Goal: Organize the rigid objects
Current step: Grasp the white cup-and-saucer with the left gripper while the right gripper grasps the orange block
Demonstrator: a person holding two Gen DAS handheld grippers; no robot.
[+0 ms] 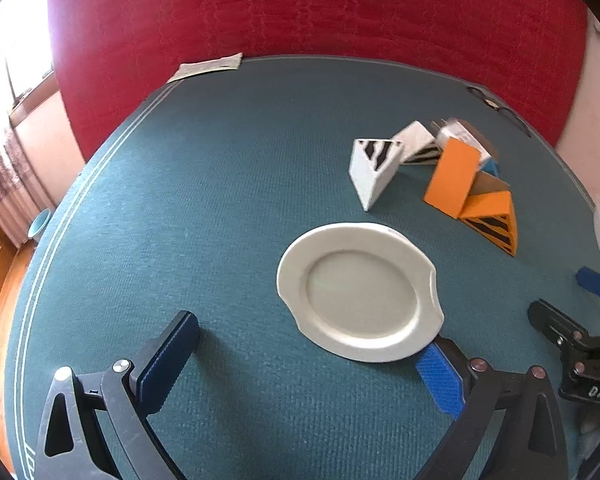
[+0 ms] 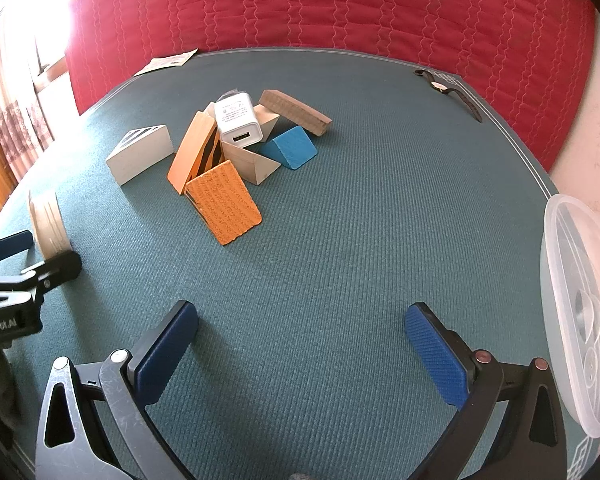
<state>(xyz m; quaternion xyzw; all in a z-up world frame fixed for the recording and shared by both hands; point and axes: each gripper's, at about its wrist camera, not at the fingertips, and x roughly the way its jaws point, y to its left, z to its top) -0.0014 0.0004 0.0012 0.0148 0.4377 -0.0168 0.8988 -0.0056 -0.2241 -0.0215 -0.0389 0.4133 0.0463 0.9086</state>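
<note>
Here, both hand-held grippers hang wide apart, grasping nothing.
The left hand-held gripper (image 1: 308, 360) is near a white plate (image 1: 360, 292); the right hand-held gripper (image 2: 300, 344) faces a block pile (image 2: 224, 156) on the green tabletop (image 2: 360, 220).

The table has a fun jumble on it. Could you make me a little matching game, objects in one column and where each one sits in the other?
Things:
1. white plate
2. white charger
3. wristwatch
4. clear plastic lid

Places:
A. on top of the pile of blocks
B. at the table's far right corner
C. at the right edge, beside the right gripper
D. alone on the green cloth, just ahead of the left gripper

Pairs: 1-D, 2-A, 3-B, 4-C
</note>
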